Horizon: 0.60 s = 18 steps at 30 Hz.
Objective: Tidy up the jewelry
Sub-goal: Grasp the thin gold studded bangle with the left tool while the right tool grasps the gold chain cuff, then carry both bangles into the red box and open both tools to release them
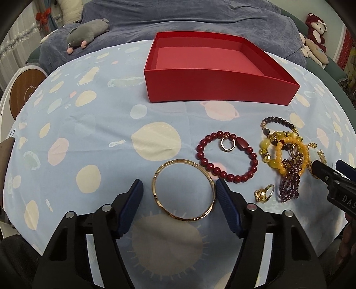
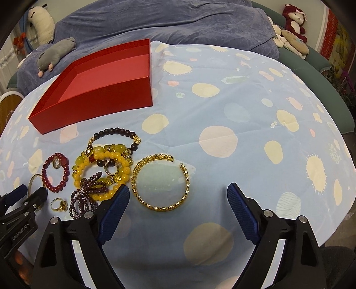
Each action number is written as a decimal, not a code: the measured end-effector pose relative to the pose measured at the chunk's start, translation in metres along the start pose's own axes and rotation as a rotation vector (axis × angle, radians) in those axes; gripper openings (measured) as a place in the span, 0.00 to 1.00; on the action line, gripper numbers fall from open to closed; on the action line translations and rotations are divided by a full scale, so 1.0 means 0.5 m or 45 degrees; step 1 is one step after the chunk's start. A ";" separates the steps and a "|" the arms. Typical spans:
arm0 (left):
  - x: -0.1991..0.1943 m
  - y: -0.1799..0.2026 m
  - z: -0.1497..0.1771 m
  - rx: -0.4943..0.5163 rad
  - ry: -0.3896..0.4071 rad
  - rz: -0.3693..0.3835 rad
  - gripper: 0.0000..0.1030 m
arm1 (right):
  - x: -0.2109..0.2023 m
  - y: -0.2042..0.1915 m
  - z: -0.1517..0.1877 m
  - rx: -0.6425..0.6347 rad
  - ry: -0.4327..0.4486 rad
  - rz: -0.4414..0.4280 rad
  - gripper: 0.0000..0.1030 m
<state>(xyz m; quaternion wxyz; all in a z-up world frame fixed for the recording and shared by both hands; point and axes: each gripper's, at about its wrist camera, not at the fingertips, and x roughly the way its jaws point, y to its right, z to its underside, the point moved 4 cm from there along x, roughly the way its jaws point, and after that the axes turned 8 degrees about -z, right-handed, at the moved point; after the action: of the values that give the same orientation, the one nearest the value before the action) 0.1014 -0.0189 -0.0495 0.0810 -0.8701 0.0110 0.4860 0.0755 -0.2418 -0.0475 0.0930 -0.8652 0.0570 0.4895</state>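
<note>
My left gripper stands with its jaws apart around the rose-gold bangle, which lies flat on the cloth; the right pad appears to touch the bangle's rim, the left pad stands clear of it. My right gripper is spread wide; the open gold cuff bracelet lies flat just ahead of its fingertips, nearer the left pad, apart from both. Between the two: a dark red bead bracelet with a small ring resting on it; a gold ring; a tangled heap of yellow, purple and dark bead bracelets. Beyond the jewelry: an open red box, nothing visible inside. All rests on a pale blue tablecloth printed with planets; behind, a blue-covered sofa bearing a grey plush toy.
</note>
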 end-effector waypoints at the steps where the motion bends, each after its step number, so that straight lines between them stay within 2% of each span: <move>1: 0.000 0.001 -0.002 0.005 0.002 0.001 0.58 | 0.004 -0.001 -0.001 -0.004 -0.006 0.005 0.81; 8: 0.001 -0.003 -0.006 0.003 0.007 0.012 0.55 | 0.020 -0.008 -0.003 0.001 -0.028 -0.026 0.71; 12: 0.000 -0.003 -0.005 -0.001 0.008 0.019 0.55 | 0.018 -0.021 -0.008 -0.034 -0.026 -0.061 0.54; 18: -0.004 -0.004 -0.005 -0.011 0.005 0.032 0.55 | 0.015 -0.021 -0.006 -0.028 -0.030 -0.071 0.53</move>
<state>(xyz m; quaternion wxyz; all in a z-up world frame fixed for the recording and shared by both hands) 0.1028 -0.0176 -0.0465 0.0712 -0.8712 0.0199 0.4854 0.0838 -0.2323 -0.0516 0.0978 -0.8615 0.0265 0.4976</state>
